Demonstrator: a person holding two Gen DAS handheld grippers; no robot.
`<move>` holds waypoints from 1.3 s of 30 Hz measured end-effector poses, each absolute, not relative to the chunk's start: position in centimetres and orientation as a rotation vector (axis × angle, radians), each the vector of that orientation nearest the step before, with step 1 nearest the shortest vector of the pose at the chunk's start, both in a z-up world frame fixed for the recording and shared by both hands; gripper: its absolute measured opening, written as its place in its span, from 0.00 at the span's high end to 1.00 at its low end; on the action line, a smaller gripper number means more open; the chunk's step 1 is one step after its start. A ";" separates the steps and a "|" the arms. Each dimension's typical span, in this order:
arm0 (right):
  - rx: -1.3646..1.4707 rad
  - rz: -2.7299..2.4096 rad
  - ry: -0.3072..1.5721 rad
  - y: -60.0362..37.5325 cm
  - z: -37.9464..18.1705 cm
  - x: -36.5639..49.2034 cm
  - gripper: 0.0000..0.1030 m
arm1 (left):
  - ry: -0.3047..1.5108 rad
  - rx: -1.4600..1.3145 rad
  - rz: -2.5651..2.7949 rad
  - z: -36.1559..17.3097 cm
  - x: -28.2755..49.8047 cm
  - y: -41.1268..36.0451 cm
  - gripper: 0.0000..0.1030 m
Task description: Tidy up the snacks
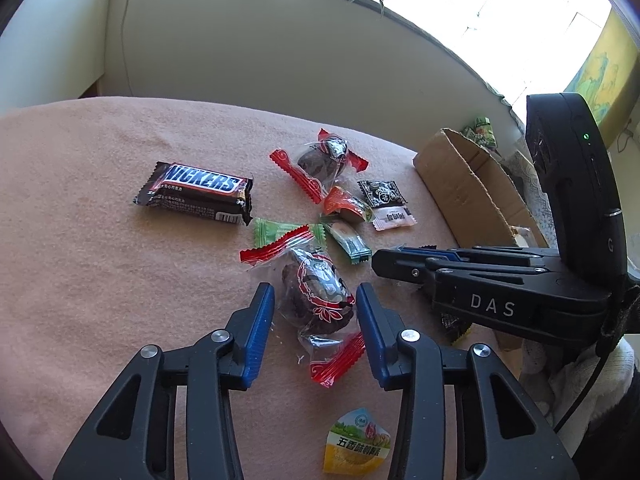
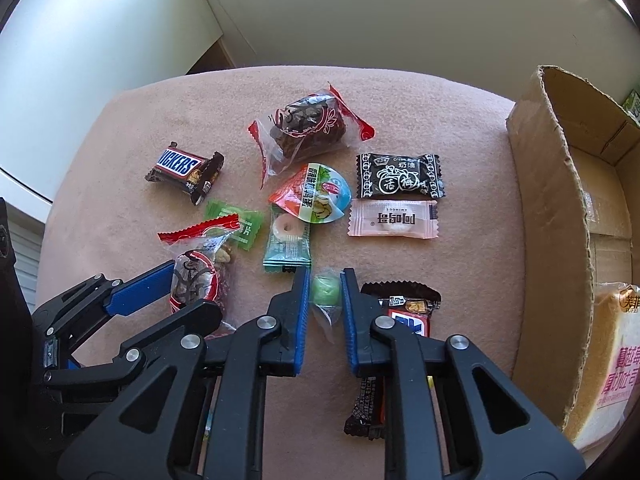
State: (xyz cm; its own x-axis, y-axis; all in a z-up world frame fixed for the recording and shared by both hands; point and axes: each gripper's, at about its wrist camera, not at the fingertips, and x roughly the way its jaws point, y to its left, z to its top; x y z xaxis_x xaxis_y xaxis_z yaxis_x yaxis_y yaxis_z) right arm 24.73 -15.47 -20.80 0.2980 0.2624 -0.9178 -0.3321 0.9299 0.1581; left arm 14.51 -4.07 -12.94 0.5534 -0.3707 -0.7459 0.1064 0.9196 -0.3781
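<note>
Small wrapped snacks lie scattered on a pink cloth [image 1: 100,260]. My left gripper [image 1: 315,288] points down over a dark round cake in clear wrap with red ends [image 1: 320,300]. Its blue pads stand on either side of the cake, close to the wrapper but with thin gaps showing. My right gripper [image 2: 325,276] is shut on a small green candy in clear wrap [image 2: 326,296], which rests low on the cloth. In the left wrist view the right gripper [image 1: 380,258] lies to the right with its fingers close together.
A Snickers bar [image 1: 196,192] lies at the left. A second dark cake [image 2: 308,124], a black candy [image 2: 400,176], a pink sachet [image 2: 392,220] and green packets sit in the middle. A dark bar [image 2: 404,320] lies under my right gripper. An open cardboard box [image 2: 560,240] stands at the right.
</note>
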 end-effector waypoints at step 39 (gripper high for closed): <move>0.104 0.252 0.973 -31.1 -9.5 24.5 0.85 | 0.800 -0.179 -0.479 -5.3 16.0 -14.6 0.61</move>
State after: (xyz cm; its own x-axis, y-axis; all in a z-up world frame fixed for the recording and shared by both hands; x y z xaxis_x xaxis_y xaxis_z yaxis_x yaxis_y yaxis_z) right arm 24.54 -31.14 -9.52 0.5363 0.2580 -0.8036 -0.1648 0.9658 0.2001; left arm 16.02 -14.61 -5.31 0.5969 -0.4770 -0.6451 0.3443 0.8786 -0.3310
